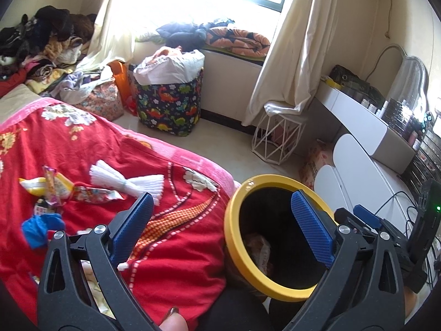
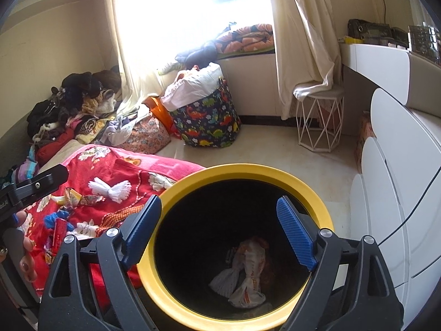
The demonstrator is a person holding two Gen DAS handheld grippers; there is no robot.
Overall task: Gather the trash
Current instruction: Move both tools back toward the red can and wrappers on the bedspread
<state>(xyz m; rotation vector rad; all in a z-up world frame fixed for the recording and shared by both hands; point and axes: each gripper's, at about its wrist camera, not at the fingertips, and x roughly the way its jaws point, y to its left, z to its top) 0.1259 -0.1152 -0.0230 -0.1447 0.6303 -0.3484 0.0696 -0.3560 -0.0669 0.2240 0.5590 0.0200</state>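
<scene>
The right gripper [image 2: 217, 229] hangs over the yellow-rimmed bin [image 2: 193, 311], jaws wide and empty (crumpled wrappers [image 2: 248, 270] lie at the bin's bottom). Left of the bin, the left gripper [image 1: 220, 220] is likewise released above the red blanket [image 1: 171, 248]. Farther left of the bin on the blanket lie snack wrappers [image 1: 55, 187], a white foam sleeve [image 1: 126, 182] and a blue scrap [image 1: 41, 226].
</scene>
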